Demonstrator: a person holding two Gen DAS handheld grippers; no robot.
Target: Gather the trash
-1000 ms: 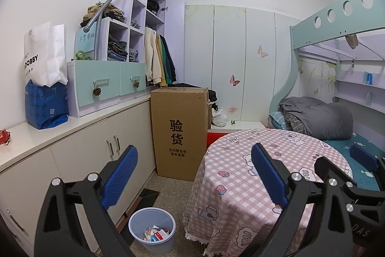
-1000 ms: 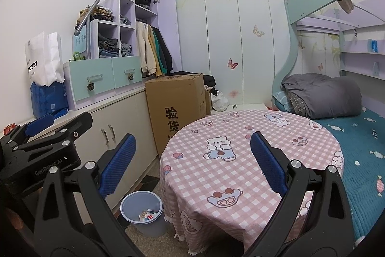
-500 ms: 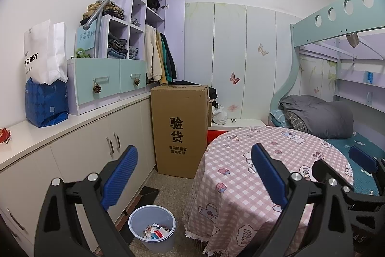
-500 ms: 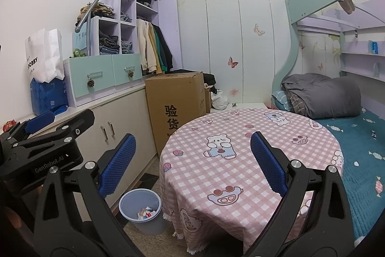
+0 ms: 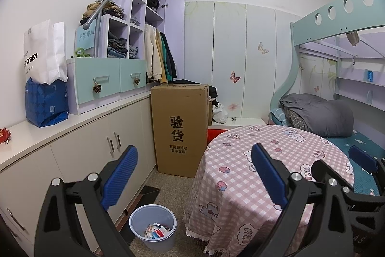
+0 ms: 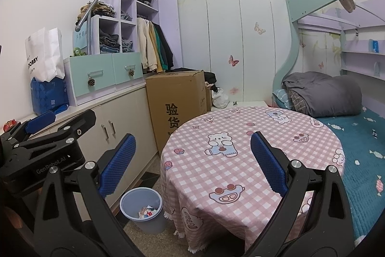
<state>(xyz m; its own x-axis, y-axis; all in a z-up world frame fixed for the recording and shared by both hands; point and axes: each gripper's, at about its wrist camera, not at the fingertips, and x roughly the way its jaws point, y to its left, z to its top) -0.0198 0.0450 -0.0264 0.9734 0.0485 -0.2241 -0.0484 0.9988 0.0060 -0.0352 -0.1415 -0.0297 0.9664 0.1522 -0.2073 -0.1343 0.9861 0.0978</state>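
both my left gripper [image 5: 193, 175] and right gripper [image 6: 192, 163] hang spread apart, empty. the bin [image 5: 153, 228] sits low centre-left (wrappers inside, i think). i'd drop slowly, squaring up over its rim beside the table [image 5: 240, 184].

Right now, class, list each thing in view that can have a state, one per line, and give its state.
left gripper: open, holding nothing
right gripper: open, holding nothing
waste bin: upright, lidless, part-filled with wrappers
cardboard box: upright, closed
cabinet doors: shut
mint drawers: shut
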